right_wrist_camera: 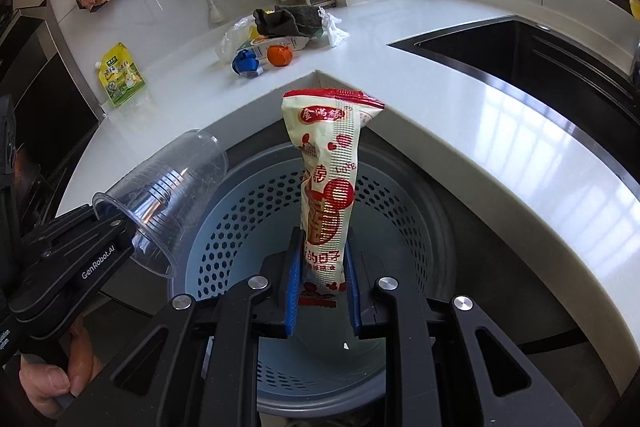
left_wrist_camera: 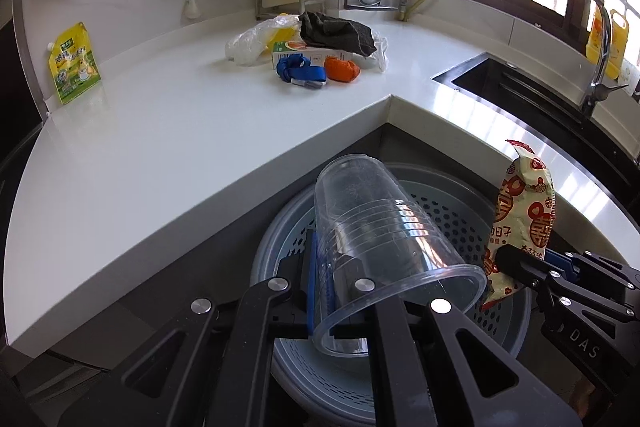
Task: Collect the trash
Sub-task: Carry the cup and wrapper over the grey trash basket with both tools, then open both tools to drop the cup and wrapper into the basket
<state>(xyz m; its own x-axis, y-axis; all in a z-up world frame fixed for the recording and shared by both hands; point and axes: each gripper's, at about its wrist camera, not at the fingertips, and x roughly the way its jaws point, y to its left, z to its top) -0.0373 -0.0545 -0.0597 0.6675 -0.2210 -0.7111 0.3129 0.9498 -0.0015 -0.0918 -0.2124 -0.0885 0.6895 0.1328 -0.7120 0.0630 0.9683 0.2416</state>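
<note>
Trash bin (right_wrist_camera: pixel 224 227), a round grey pail with a pale blue perforated liner, stands on the floor inside the inner corner of the white countertop (left_wrist_camera: pixel 160 131); its mouth is unobstructed, and the counter edge rises just behind the bin's far rim. Left gripper (left_wrist_camera: pixel 336 267) hangs over the bin's left part, jaws pressed together on the wall of a clear plastic cup (left_wrist_camera: pixel 380 227) near its lip; the cup is ribbed, empty, tilted, with its base pointing up towards the counter edge. Right gripper (right_wrist_camera: pixel 322 267) hangs over the bin's centre, its blue pads (right_wrist_camera: pixel 294 279) pinching the lower end of a cream-and-red snack wrapper (right_wrist_camera: pixel 328 171), which stands upright above the bin, crumpled, printed with red characters, sealed top reaching the counter's corner. Cup and wrapper are apart, with open space between them above the bin. Behind the bin, well back on the counter, lies a cluster: clear plastic bag (left_wrist_camera: pixel 256 39), dark cloth (left_wrist_camera: pixel 336 31), small carton (left_wrist_camera: pixel 296 51), blue strap (left_wrist_camera: pixel 300 69), orange object (left_wrist_camera: pixel 342 67). A yellow-green pouch (left_wrist_camera: pixel 74 63) leans far left of the bin; a sink (right_wrist_camera: pixel 520 55) opens to the right
</note>
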